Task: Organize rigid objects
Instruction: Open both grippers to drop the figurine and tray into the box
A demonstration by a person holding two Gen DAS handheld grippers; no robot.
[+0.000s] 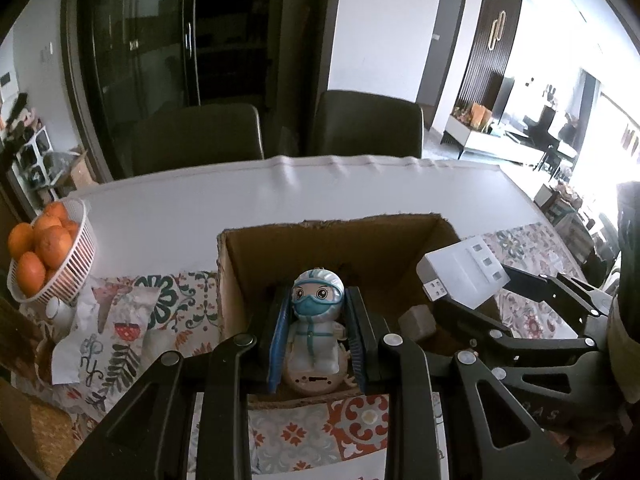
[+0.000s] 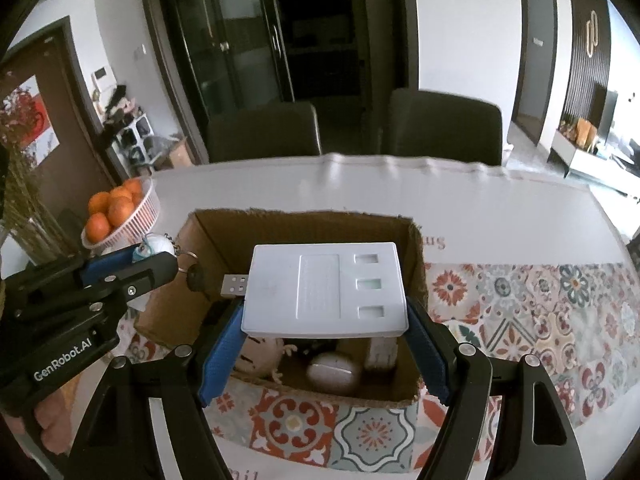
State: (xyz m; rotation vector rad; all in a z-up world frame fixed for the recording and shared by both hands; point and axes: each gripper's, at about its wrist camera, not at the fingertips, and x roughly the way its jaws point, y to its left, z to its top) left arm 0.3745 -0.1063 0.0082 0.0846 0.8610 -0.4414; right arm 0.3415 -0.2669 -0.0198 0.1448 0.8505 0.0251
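Over the box (image 1: pixel 332 248), both grippers carry a load. Left gripper (image 1: pixel 316 340) is pinched tight on a small masked figurine (image 1: pixel 316 320); seen from the right wrist, its keyring and chain dangle beside the box's left wall, so whether it's inside the rim or just at it, can't tell. Right gripper (image 2: pixel 324 320) clamps a flat white USB hub (image 2: pixel 326 292) by its two long edges, pads pressing both sides, plug end pointing left, held level above the box opening.

Step in hand, by my read: drop-off, w/ both items brought to the box and neither let go yet. Box already has stuff at the bottom: a pale oval case (image 2: pixel 334 372), a roundish toy and a white block, partly hidden under the hub.

Next move prob. needs: lower each item clear of the cardboard walls, then spread the jaws. Hub is nearly as wide as the opening, so it wants to go in square or tilted, not catching the rim. Grippers sit close together; one at a time seems safer.

Surface: table w/ white cover (image 1: pixel 280 196), patterned tile-print cloth (image 2: pixel 520 320) under the box. Basket of oranges (image 1: pixel 48 256) at left, well apart. Two dark chairs (image 2: pixel 264 132) behind, glass-door cabinet beyond, bright living area at right.
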